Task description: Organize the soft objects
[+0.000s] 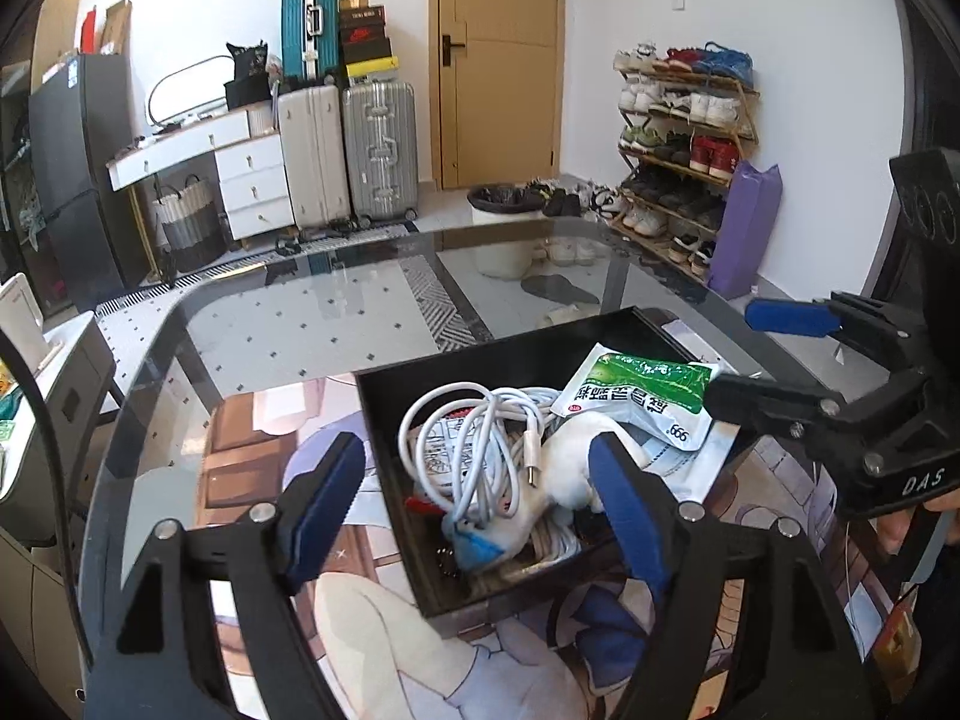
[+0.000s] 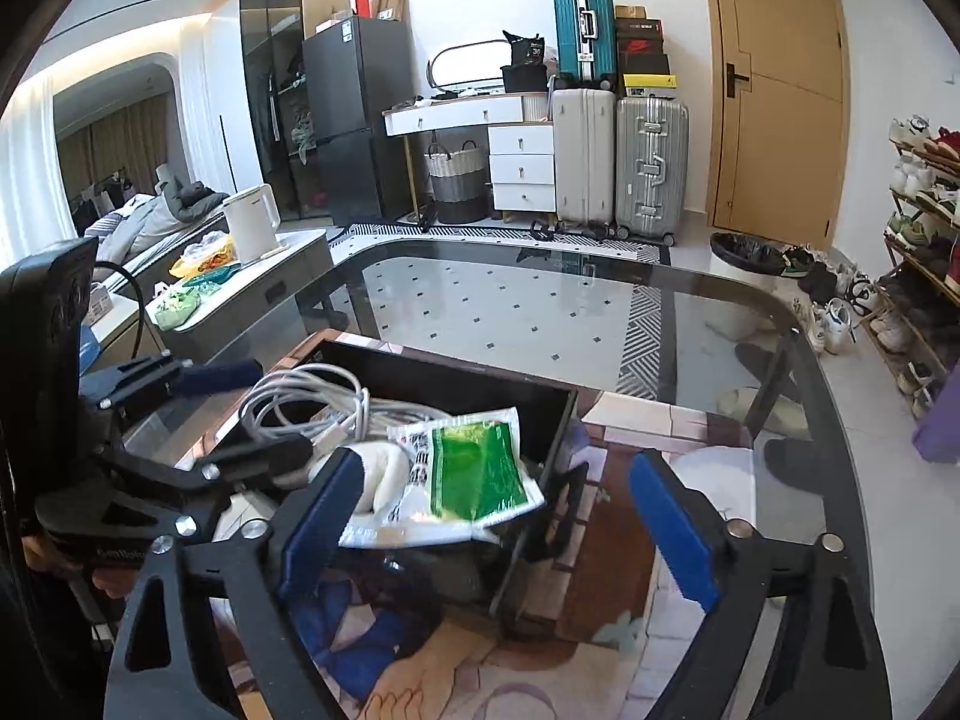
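A black tray (image 1: 390, 420) sits on the glass table and holds a coiled white cable (image 1: 474, 450), a white plush toy (image 1: 570, 456) with a blue end, a green-and-white packet (image 1: 636, 396) and a face mask. My left gripper (image 1: 474, 510) is open, its jaws hovering over the tray's near-left part with the right pad by the plush. My right gripper (image 2: 504, 516) is open above the tray's (image 2: 558, 420) right wall; the packet (image 2: 474, 468) lies between its pads. It also shows in the left wrist view (image 1: 762, 354), open at the tray's right side.
The tray rests on a printed anime mat (image 1: 384, 648) on the dark-rimmed glass table (image 1: 300, 312). Beyond the table are suitcases (image 1: 348, 150), a white desk, a shoe rack (image 1: 684, 138), a bin and a side counter with a kettle (image 2: 252, 222).
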`<state>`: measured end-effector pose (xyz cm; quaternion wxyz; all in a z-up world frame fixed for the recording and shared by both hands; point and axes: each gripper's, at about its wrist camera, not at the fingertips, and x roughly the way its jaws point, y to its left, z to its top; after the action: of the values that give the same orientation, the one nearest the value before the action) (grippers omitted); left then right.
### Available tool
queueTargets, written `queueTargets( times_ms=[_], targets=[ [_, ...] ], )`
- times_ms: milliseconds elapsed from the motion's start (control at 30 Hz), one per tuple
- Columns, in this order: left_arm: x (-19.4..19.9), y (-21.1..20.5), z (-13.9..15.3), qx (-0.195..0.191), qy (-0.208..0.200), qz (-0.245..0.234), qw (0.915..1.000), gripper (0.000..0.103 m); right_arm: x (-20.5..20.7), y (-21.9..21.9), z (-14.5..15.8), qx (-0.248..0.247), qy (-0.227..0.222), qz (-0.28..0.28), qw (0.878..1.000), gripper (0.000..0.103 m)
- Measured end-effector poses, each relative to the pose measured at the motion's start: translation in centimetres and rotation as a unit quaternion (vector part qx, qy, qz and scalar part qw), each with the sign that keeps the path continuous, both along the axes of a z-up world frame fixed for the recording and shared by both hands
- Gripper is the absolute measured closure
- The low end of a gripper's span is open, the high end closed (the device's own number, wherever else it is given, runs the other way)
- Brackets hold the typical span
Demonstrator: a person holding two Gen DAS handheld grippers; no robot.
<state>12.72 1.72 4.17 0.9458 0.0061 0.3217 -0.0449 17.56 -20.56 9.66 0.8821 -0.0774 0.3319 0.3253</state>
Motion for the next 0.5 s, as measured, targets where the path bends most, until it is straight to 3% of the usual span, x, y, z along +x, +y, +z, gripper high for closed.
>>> queueTargets(
  times_ms=[167, 500],
  targets=[
    [-1.5, 0.5, 0.1, -0.005, -0.016, 0.014, 0.9998, 0.004, -1.9, -0.5, -0.2, 0.009, -0.017, 0.013, 1.000, 0.001],
    [-4.0, 0.8, -0.5, -0.005, -0.037, 0.030, 0.9989, 0.000, -4.9, -1.9, -0.5, 0.040, -0.040, 0.018, 0.998, 0.001]
  ],
)
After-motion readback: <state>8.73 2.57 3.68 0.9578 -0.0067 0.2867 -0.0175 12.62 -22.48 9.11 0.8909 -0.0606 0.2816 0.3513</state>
